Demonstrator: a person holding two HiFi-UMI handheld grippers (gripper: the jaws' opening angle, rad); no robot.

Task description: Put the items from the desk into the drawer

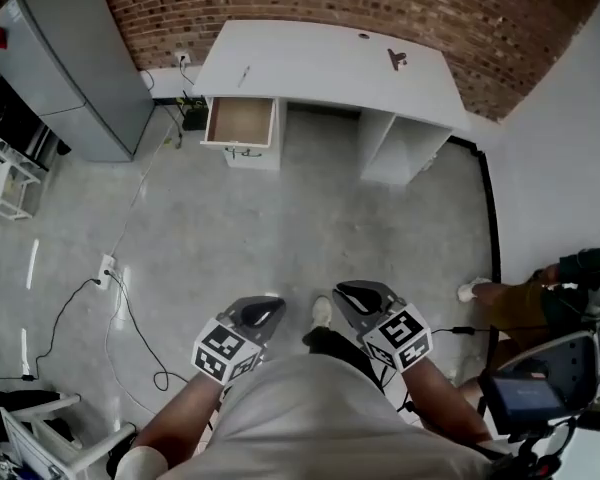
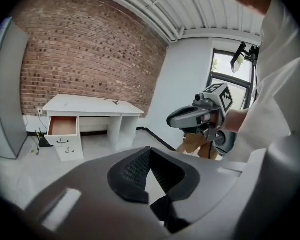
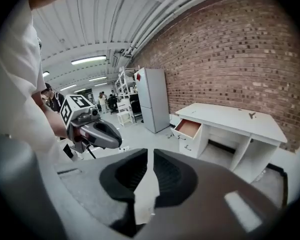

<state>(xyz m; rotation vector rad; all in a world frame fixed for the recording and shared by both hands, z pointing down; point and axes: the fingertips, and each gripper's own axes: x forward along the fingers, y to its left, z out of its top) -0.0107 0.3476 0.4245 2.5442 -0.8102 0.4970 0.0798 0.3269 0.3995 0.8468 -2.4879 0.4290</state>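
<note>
Far ahead, a white desk (image 1: 320, 63) stands against the brick wall, and its top drawer (image 1: 240, 120) is pulled open and looks empty. On the desktop lie a brown clip (image 1: 397, 59), a thin pen-like item (image 1: 245, 75) and a small dark item (image 1: 363, 36). My left gripper (image 1: 270, 310) and right gripper (image 1: 348, 293) are held close to my body, several steps from the desk. Both are shut with nothing in them. The left gripper view shows the left gripper (image 2: 150, 151), the desk (image 2: 80, 105) and the drawer (image 2: 63, 125). The right gripper (image 3: 151, 154) faces the drawer (image 3: 189, 128).
A tall grey cabinet (image 1: 70, 58) stands left of the desk, with a white rack (image 1: 5, 173) beyond it. Cables (image 1: 120, 298) trail over the concrete floor at the left. A seated person (image 1: 520, 293) and dark equipment (image 1: 540, 388) are at the right.
</note>
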